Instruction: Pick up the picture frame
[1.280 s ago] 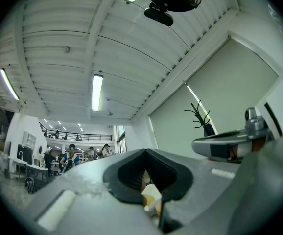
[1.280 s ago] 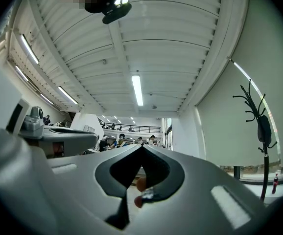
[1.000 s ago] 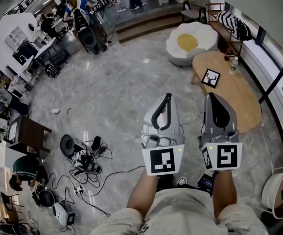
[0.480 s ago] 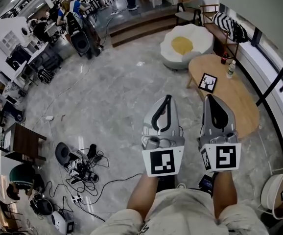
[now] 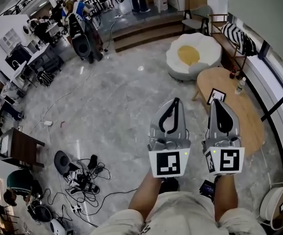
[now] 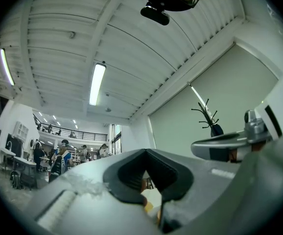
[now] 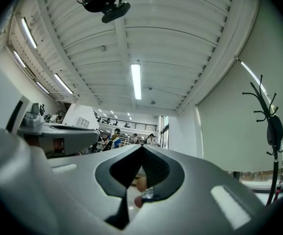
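Observation:
The picture frame (image 5: 215,96), black-edged with a white picture and a dark figure, lies on the oval wooden table (image 5: 247,124) at the right of the head view. Its lower part is hidden behind my right gripper (image 5: 217,102), whose tip overlaps it in that view. My left gripper (image 5: 175,101) is held beside it, over the marble floor. Both grippers are shut and hold nothing. In the left gripper view the jaws (image 6: 146,151) meet at a point and tilt up toward the ceiling. The right gripper view shows the same closed tip (image 7: 141,147).
A white egg-shaped seat (image 5: 193,55) stands beyond the table, with two bottles (image 5: 239,84) at the table's far end. A striped cushion (image 5: 237,38) lies on a bench by the right wall. Cables and gear (image 5: 78,168) litter the floor at left. A coat rack (image 7: 269,126) stands right.
The view has shifted as I walk: the wooden table and frame have come nearer to my right gripper's tip, which now covers part of the frame. Both grippers stay shut.

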Motion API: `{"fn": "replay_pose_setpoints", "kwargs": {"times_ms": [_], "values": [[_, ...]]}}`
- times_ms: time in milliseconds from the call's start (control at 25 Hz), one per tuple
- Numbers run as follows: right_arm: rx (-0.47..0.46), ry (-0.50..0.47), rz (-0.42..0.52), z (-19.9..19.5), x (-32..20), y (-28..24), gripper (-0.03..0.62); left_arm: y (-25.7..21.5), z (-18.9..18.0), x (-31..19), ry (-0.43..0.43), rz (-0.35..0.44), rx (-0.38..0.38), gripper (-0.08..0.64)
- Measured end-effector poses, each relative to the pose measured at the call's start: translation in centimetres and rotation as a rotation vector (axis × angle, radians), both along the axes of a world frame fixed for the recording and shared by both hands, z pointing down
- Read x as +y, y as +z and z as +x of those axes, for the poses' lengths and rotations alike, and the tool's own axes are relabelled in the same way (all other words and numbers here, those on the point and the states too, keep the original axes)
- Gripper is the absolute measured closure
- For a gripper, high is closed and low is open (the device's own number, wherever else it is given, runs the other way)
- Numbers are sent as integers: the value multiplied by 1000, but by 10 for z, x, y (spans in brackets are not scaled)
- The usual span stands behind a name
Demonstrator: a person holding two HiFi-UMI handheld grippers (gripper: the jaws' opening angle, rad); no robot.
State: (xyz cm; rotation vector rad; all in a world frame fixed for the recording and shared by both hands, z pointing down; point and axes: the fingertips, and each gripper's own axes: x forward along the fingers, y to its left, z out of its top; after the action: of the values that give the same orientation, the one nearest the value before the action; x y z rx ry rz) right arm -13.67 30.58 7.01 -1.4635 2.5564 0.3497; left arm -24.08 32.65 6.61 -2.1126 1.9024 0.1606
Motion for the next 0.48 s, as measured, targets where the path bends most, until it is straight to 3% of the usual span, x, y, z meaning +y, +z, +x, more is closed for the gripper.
{"fn": "replay_pose_setpoints", "kwargs": {"times_ms": [200,480], "values": [[16,27,5,-35,-39,-9,591,-5,-37,-43,21,-6,21,555],[38,94,13,-43,-84,-16,591,-13,-54,-93,73,6,38,555]]}}
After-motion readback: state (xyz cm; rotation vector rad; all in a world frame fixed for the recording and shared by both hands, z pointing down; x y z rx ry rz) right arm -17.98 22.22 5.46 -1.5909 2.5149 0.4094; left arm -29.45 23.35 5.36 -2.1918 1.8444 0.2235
